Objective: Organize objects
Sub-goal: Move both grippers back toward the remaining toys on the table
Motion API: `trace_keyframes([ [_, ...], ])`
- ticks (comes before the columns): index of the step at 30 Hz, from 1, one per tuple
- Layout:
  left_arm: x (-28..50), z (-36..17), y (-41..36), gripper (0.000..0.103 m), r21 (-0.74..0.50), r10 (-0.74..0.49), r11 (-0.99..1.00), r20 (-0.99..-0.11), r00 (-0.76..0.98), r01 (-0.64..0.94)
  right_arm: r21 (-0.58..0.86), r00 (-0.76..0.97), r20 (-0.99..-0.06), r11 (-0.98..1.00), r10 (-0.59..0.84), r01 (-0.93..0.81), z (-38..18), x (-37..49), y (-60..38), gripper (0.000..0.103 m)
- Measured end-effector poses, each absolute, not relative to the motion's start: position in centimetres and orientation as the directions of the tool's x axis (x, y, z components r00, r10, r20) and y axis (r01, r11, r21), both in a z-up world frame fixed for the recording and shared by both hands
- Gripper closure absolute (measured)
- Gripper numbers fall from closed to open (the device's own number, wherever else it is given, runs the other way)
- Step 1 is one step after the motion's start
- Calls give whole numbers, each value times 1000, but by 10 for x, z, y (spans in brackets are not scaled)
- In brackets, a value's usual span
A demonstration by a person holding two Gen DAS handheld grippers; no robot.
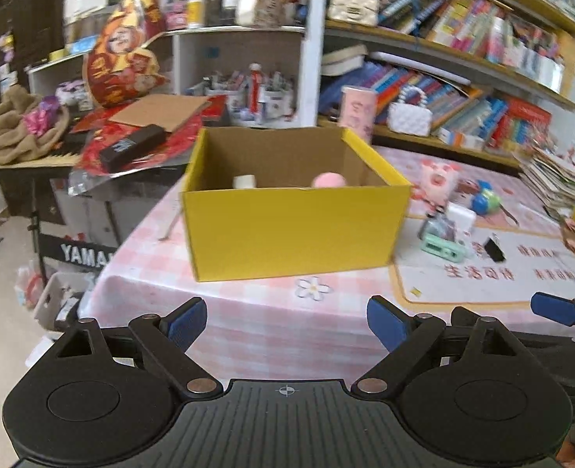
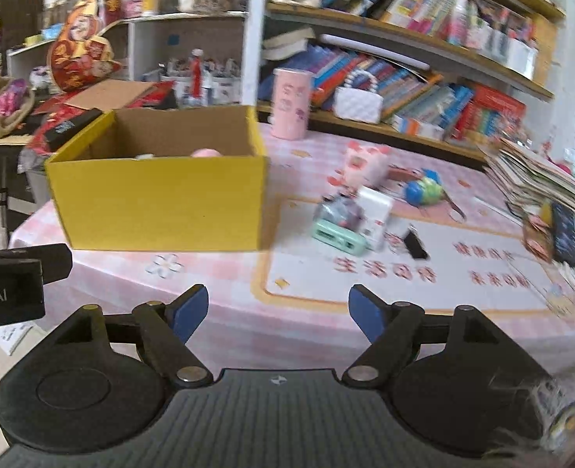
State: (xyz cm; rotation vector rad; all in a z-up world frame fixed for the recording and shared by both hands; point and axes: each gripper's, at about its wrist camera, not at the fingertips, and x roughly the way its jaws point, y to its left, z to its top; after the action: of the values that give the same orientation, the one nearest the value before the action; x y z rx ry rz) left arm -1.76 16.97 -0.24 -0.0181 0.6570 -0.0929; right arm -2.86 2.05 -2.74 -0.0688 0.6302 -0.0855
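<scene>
Jaws of the left gripper stand spread wide with nothing between them, and the right gripper is the same: spread and empty, hanging low over the near edge of the surface. Neither touches anything.

Judging by the layout, the step in hand is to fetch another loose item and put it in the yellow box. From the right wrist view the small clutter sits at about one o'clock: a mint-green gadget touching a white block, with a black clip just beside them. The clip lies apart enough to pinch cleanly; the green gadget and white block press together, so I would come down on the outer one first, jaws across its narrow side, so as not to drag its neighbour.

Farther back at one o'clock lie a pink pig toy and a blue-green toy, near each other but apart. A pink cup stands upright beyond the box's far right corner.

The box sits at eleven o'clock from the right gripper, open-topped, already holding a white thing and a pink ball. Its near wall is tall, so a carried item probably needs lifting over the rim.

Open room is best over the printed mat at two o'clock. A stack of papers crowds the right edge, and the surface's left edge drops off just past the box.
</scene>
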Motion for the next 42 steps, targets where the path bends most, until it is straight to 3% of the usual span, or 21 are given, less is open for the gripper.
trace_keyframes([
  [24,25,-11,39,11,-18,-216,962,-658,721,271,-101,721,-630,951,-289,293,-34,-25,-106,17],
  [42,69,-29,-48,10,-59,-167,983,-701,694,177,-121,709,-673,976,-213,179,-46,33,-198,15],
])
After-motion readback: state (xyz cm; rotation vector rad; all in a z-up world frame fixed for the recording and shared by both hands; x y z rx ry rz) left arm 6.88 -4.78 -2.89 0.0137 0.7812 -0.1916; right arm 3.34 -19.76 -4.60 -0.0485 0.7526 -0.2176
